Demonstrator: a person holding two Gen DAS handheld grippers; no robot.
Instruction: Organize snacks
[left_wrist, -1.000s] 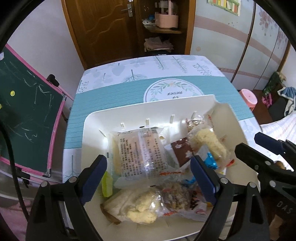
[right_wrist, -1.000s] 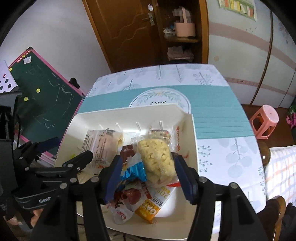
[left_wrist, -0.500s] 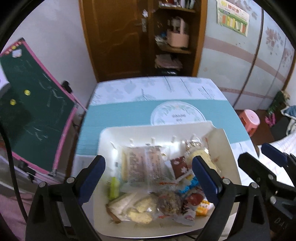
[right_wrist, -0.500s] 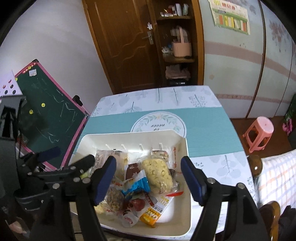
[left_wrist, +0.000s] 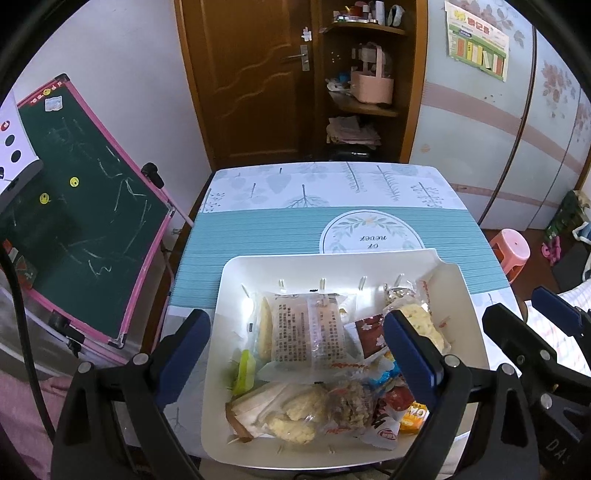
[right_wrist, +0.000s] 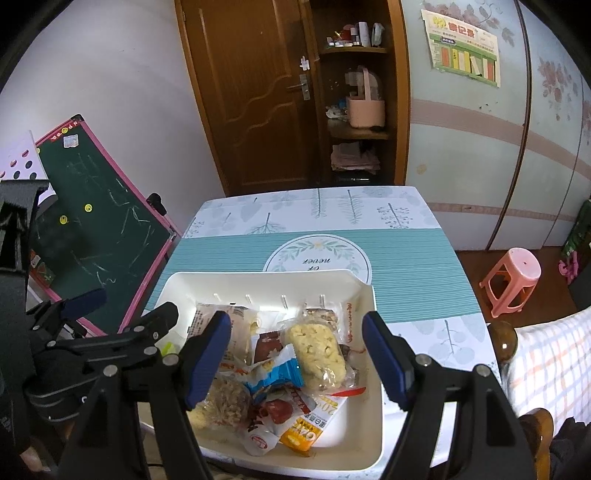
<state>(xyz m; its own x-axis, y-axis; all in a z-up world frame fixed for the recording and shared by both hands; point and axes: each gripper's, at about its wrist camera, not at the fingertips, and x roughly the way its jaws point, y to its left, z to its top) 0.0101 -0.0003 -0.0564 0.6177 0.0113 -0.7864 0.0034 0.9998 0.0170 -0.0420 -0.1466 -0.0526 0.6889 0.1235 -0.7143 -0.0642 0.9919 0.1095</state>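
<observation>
Currently your left gripper (left_wrist: 295, 360) and right gripper (right_wrist: 295, 360) hover wide open, holding nothing. Snacks (left_wrist: 314, 332) lie in the bin (left_wrist: 332, 266) below both jaw gaps, apart from them.

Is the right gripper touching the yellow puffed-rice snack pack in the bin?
Apart. In the right wrist view the right gripper stands open, its blue pads well clear on both sides of the yellow puffed-rice pack.

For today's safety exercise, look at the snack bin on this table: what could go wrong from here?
1. The white bin sits at the table's near edge, so a push could tip it off.
2. The wrapped snacks overlap, so the open right tool may pinch the rice cracker pack and the blue wrapper together.
</observation>
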